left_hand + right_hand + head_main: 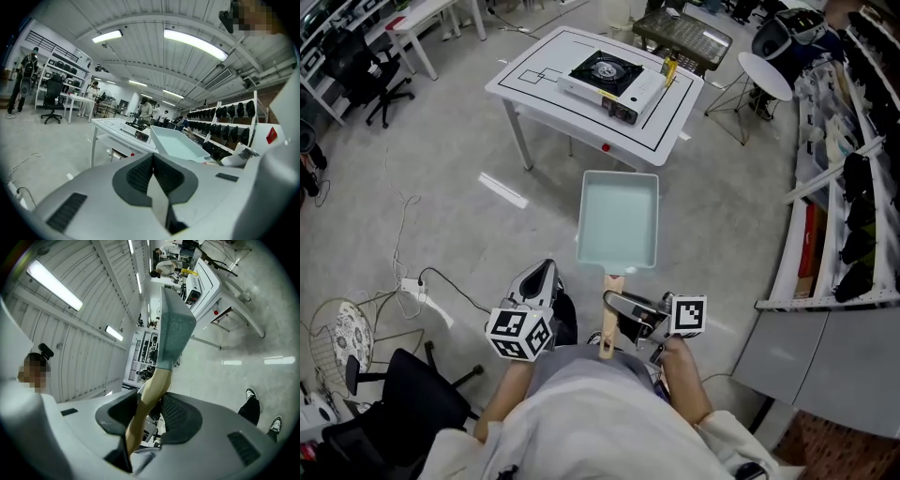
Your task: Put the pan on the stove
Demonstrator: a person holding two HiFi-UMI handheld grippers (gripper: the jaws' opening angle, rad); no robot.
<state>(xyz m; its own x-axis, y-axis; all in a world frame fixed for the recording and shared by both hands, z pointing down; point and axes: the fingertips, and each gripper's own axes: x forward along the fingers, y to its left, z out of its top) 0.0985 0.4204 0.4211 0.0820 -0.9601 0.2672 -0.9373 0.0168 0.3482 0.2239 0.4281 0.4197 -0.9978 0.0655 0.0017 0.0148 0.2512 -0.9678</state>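
The pale-blue rectangular pan (619, 220) hangs over grey floor (459, 234), short of the white tabletop (534, 70), its wooden handle (612, 284) clamped in the right gripper's (626, 317) jaws. The left gripper's (539, 281) jaws meet, empty. A white gas stove (614, 80) sits toward the tabletop's right edge.

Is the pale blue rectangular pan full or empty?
Empty. In the head view, the pale blue rectangular pan shows a bare bottom; nothing lies in it.

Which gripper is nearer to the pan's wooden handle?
Right. The right gripper has its jaws clamped on the wooden handle of the pale blue pan. The left gripper is alongside to its left, apart from the handle, jaws shut and empty.
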